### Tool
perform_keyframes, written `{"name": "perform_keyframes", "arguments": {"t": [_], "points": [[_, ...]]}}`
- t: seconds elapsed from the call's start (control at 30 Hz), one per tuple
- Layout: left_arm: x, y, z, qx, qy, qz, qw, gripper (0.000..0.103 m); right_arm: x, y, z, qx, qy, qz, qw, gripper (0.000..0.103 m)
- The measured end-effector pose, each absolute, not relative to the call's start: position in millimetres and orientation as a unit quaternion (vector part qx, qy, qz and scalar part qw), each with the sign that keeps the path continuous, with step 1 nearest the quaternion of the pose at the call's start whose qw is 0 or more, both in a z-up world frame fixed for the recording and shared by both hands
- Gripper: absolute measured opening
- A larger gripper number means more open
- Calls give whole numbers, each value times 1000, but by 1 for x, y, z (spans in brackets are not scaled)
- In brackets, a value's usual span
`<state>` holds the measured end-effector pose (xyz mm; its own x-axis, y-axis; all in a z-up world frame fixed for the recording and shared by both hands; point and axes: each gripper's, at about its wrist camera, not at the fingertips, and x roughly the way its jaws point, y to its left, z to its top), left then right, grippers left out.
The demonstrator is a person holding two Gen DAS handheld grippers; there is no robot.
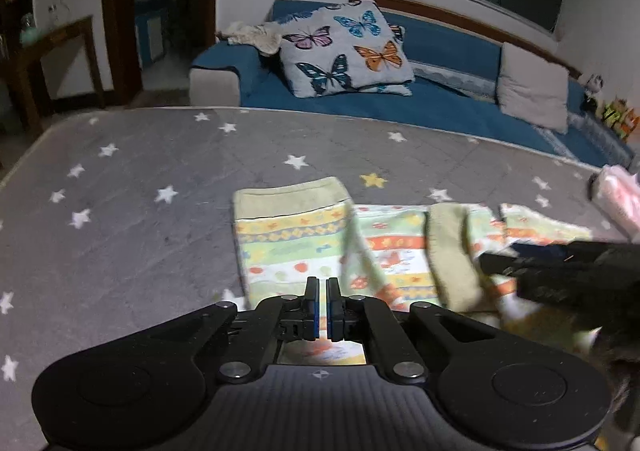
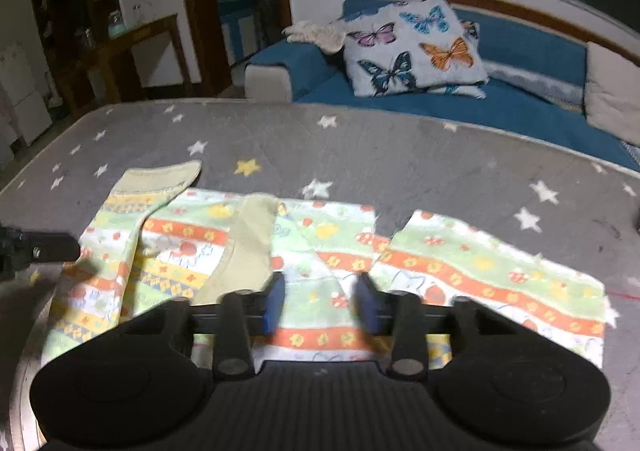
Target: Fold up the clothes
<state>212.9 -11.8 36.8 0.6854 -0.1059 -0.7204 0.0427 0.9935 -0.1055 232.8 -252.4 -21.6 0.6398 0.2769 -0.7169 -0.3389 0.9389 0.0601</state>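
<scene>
A small patterned garment (image 2: 304,263) with green, orange and yellow bands and pale yellow cuffs lies spread on the grey star-print surface (image 2: 400,159). It also shows in the left wrist view (image 1: 304,247). My left gripper (image 1: 323,287) hovers over the garment's near edge with its jaws nearly together and no cloth seen between them. My right gripper (image 2: 322,289) is open just above the garment's middle, empty. The right gripper also shows at the right edge of the left wrist view (image 1: 560,271). The left gripper's tip shows at the left edge of the right wrist view (image 2: 36,249).
A blue sofa (image 1: 448,47) with a butterfly cushion (image 1: 344,47) and a grey cushion (image 1: 532,91) stands behind the surface. A pink item (image 1: 618,195) lies at the surface's right edge. A wooden side table (image 1: 52,51) stands far left.
</scene>
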Motion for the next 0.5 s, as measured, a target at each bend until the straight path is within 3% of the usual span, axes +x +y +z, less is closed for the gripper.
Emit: {"name": "perform_keyframes", "arguments": {"t": [0.03,0.1,0.13,0.2,0.3,0.37,0.5], "points": [[215,-17,37,-37,395,-43,917,8,231,-252,-21,-46,387,170,905,8],[221,-27,35,-30,398,-44,916,31,225,-251,-16,-57,380,169,908,5],[223,-33,34,-26,399,-40,915,49,222,-253,-13,-58,375,169,910,4],[228,-41,30,-14,398,-32,917,53,216,-258,-7,-59,366,164,914,3],[238,-47,21,-7,410,-25,912,46,210,-271,3,-53,356,150,921,3],[242,-45,16,-10,418,-19,908,11,204,-283,11,-44,351,139,925,3],[232,-32,17,-18,414,-9,910,3,190,-309,27,-29,337,114,934,3]]}}
